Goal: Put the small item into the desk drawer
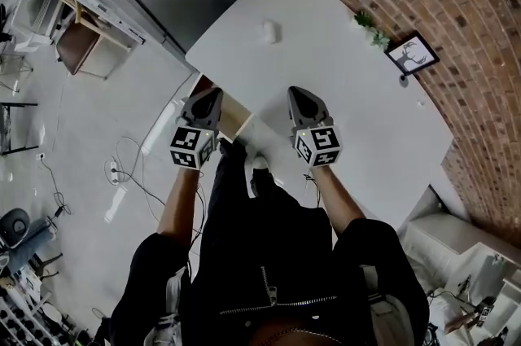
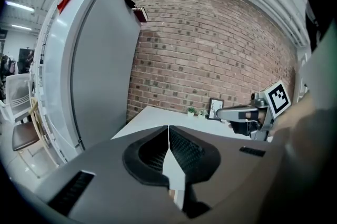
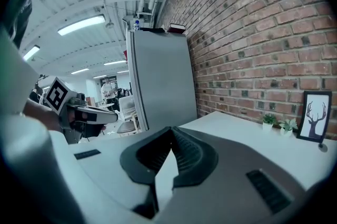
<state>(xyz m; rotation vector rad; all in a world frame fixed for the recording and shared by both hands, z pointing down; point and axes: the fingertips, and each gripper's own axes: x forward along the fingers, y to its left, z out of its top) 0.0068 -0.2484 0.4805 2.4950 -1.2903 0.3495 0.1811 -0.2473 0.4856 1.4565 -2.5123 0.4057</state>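
White desk point(image 1: 326, 59): small item point(image 1: 269, 31), plants point(image 1: 370, 27), frame point(image 1: 412, 54)

Bright ceiling lamps point(image 3: 81, 25), fisheye-darkened corners

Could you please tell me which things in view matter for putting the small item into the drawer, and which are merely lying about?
Part of the job:
- small white item on the white desk
- left gripper and right gripper, both shut, empty
- tan box at the desk's near edge, probably the drawer

Lying about:
- potted plants
- framed deer picture
- chair
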